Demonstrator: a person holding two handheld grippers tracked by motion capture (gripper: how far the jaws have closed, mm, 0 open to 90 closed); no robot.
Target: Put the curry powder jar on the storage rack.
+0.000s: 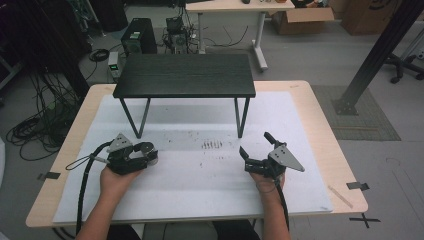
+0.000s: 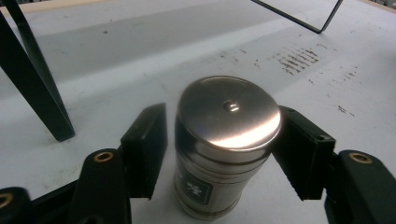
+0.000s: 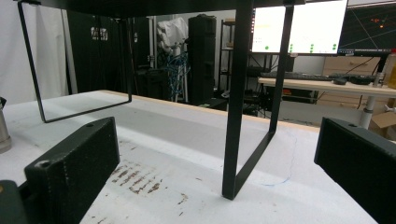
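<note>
Black stand [image 1: 185, 75] on white mat [image 1: 200, 175]

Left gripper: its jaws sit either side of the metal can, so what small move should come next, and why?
Probably close the left gripper on the can. The can stands upright between the jaws; one jaw seems to touch it, but a gap shows at the other, so it does not look clamped yet. The right gripper is open, apart.

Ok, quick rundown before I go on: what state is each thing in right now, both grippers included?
Can: upright on the mat, lid on, between the left fingers; the near-side finger looks apart from it, contact on the other side unclear.
Left gripper: open around the can.
Right gripper: open, empty, aimed at the shelf's leg.
Shelf: standing on the mat, top bare.
Mat: flat, scuffed mid-table.
</note>
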